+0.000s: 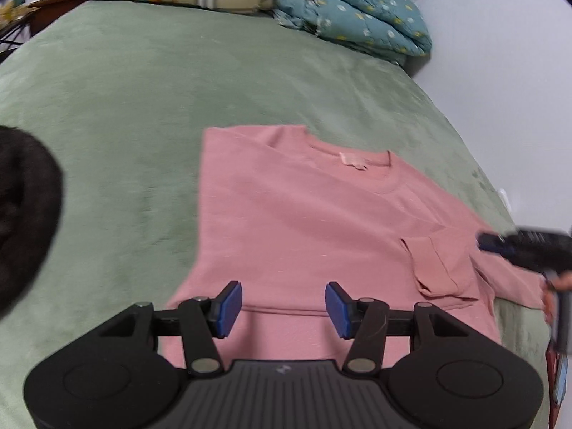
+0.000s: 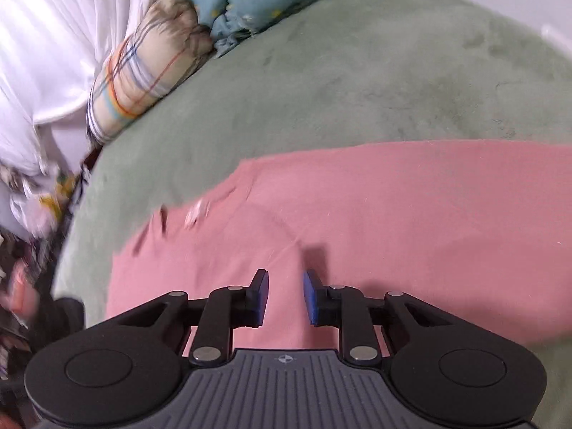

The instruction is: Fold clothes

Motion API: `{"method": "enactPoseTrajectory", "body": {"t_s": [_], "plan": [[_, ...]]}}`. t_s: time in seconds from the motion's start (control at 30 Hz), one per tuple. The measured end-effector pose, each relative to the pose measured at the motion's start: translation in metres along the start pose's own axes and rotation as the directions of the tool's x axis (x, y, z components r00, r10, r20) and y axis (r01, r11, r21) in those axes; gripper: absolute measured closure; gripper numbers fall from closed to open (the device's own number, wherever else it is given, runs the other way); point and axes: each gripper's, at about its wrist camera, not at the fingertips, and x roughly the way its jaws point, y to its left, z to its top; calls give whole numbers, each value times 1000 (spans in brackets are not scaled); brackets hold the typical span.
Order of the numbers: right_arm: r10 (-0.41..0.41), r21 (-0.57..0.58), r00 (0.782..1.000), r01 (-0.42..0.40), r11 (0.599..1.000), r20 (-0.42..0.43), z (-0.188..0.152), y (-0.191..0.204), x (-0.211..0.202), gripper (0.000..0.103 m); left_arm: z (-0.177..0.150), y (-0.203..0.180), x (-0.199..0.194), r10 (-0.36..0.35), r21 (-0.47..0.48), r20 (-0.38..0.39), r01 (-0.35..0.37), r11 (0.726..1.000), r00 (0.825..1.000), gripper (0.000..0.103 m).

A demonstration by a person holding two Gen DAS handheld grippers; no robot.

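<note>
Only the left view shows the pink shirt's [image 1: 296, 221] collar; both grippers' fingers [image 1: 228, 309] [image 2: 259, 298] gape empty.

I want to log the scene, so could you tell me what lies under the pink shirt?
The pink shirt lies on the green blanket; whatever it covers is hidden.

Both views are evenly and softly lit, with no glare seen on the green bed cover [image 1: 150, 82]. A short, dark shadow is cast on the pink shirt [image 2: 411, 214] just beyond the right claw [image 2: 286, 298]. Strong fisheye bending is shown: the bed cover is bowed, and black corners are left around each round picture. Motion blur is seen at the shirt's collar edge in the right wrist view and on the clutter left of the bed. In the left wrist view the right claw [image 1: 500, 243], at the shirt's sleeve, is smeared.
</note>
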Motion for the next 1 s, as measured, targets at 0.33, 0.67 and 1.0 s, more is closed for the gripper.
{"method": "enactPoseTrajectory", "body": {"t_s": [0.33, 0.67, 1.0], "plan": [[158, 122, 985, -148, 981, -75, -9, -19, 19, 101, -16, 0, 7, 23, -3, -73, -24, 1000, 997, 52], [198, 227, 977, -174, 958, -85, -50, -27, 3, 65, -24, 18, 1, 43, -70, -76, -48, 996, 996, 52], [152, 313, 984, -116, 943, -92, -71, -43, -6, 96, -20, 30, -7, 96, -88, -57, -101, 991, 994, 52]]}}
